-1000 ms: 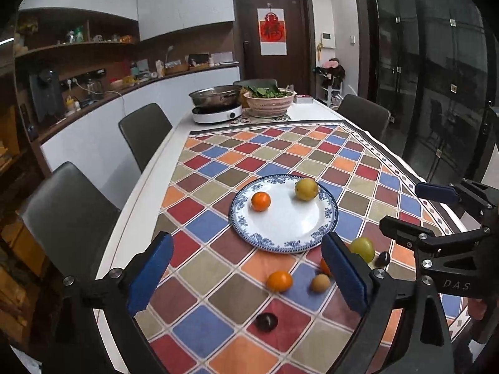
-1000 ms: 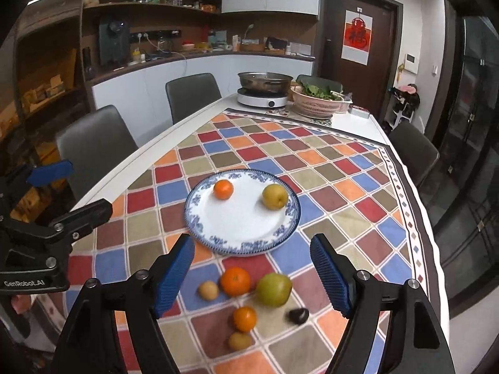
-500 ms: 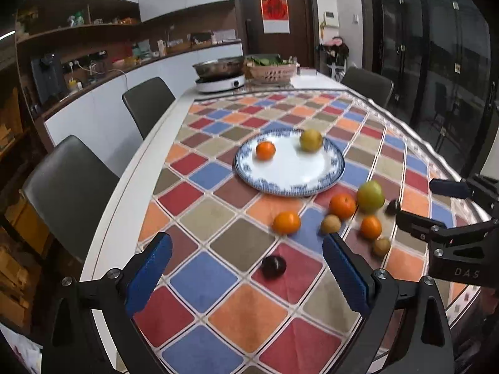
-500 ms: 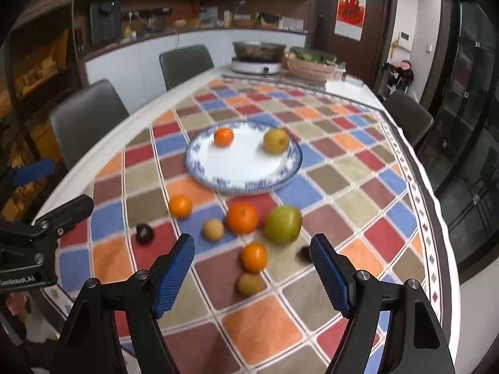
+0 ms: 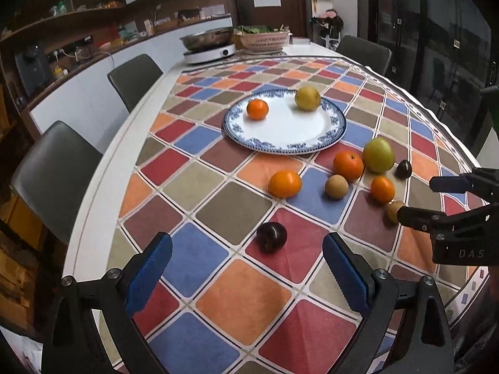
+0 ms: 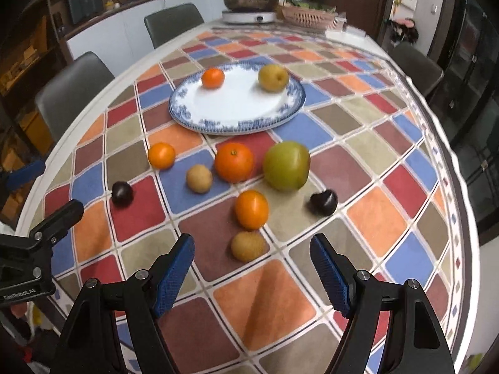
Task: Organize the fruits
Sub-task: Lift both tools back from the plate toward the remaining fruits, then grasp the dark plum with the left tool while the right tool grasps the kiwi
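Observation:
A blue-rimmed white plate [image 5: 330,141] [image 6: 187,118] holds a small orange [image 5: 257,109] [image 6: 213,78] and a yellow pear [image 5: 307,98] [image 6: 273,77]. Several loose fruits lie in front of it: a green apple [image 5: 378,155] [image 6: 286,165], oranges [image 5: 285,183] [image 6: 234,162], brown round fruits [image 5: 336,186] [image 6: 248,246] and dark plums [image 5: 271,237] [image 6: 324,202]. My left gripper [image 5: 246,274] is open and empty, just short of a plum. My right gripper [image 6: 251,275] is open and empty, just short of a brown fruit.
The table has a checkered cloth [image 5: 243,305]. A cooker with a steel pan [image 5: 208,50] and a basket of greens [image 5: 263,39] stand at the far end. Grey chairs [image 5: 53,174] line the left side. The table's edge runs close on the right [image 6: 461,187].
Both grippers have dropped lower and closer to the table, toward the loose fruits. The fruits have not moved. Both stay open.

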Tool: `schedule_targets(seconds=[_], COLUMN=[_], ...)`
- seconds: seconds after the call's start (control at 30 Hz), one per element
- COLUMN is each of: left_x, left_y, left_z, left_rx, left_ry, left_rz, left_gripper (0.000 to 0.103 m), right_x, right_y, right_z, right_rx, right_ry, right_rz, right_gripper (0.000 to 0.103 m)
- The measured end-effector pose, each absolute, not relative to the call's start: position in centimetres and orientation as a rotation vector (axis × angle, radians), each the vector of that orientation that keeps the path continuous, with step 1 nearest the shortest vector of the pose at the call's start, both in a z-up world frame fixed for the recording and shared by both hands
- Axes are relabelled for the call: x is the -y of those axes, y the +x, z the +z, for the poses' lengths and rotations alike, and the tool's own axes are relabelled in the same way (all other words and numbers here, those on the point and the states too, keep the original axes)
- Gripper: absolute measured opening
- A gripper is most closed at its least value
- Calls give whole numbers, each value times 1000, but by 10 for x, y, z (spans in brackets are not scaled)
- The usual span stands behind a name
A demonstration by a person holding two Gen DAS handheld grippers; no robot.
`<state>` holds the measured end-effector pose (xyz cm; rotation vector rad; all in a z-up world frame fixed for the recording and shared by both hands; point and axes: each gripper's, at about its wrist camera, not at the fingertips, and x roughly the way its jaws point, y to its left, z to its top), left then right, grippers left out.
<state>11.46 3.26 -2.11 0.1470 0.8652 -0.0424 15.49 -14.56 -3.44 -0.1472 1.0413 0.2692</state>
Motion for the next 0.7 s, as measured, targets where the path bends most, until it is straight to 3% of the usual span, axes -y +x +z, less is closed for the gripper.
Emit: schedule_targets(seconds=[0.3, 0.37, 0.7], left_x=[-36, -35, -31], left_y=[131, 133, 151], left_z=[-44, -47, -62], left_rx=[-926, -934, -973], left_ry=[145, 139, 126], left_rz=[-72, -78, -116], left_gripper=[95, 89, 68], right_x=[141, 141, 144], right_y=[162, 165, 173], right_z=[-52, -55, -67], right_rx=[-1103, -1111, -1162], right_ry=[-154, -153, -130], right_rz=[267, 266, 258], right_gripper=[76, 69, 57])
